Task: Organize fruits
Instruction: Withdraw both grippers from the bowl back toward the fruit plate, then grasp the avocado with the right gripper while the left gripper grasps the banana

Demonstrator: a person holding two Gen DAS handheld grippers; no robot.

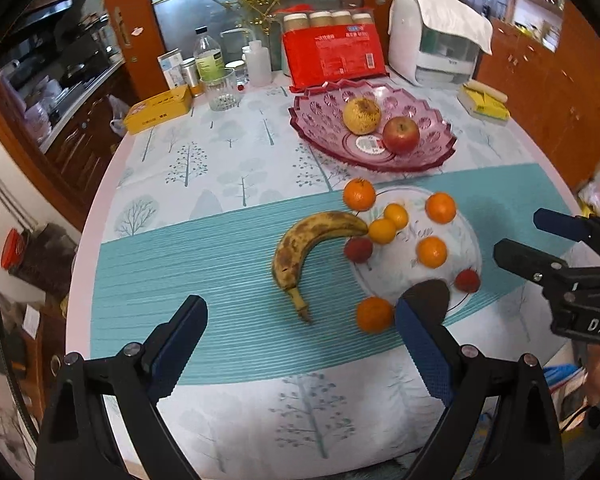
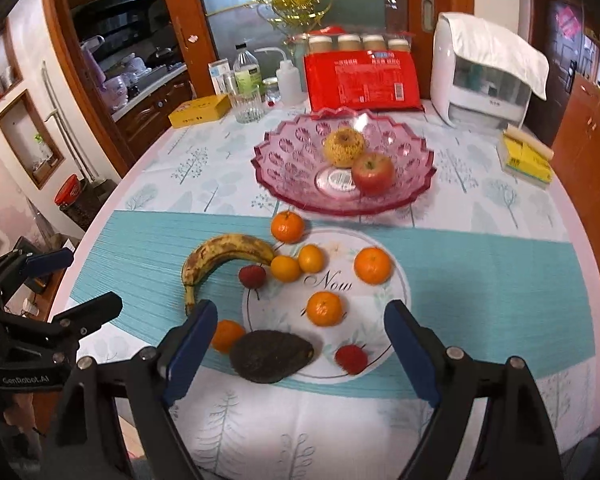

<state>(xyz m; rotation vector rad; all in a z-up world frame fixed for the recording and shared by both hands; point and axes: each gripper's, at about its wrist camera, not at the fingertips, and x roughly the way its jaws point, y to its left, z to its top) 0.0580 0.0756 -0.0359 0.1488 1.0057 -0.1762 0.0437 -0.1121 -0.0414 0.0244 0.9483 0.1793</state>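
Counted the fruit on the bench [image 2: 480, 248]: six oranges [image 2: 372, 265], two small red ones [image 2: 352, 359], one banana [image 2: 227, 250], one avocado [image 2: 271, 356]; the pink bowl [image 2: 295, 184] behind held one apple [image 2: 372, 173] and one rough yellow fruit [image 2: 344, 147]; banana was badly brown-spotted, avocado dark and wrinkly; both my left gripper [image 1: 300, 334] and right gripper [image 2: 300, 334] had jaws wide, nothing in them.

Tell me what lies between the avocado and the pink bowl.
In the right wrist view, between the avocado and the pink bowl lie several oranges, one here, and a strawberry.
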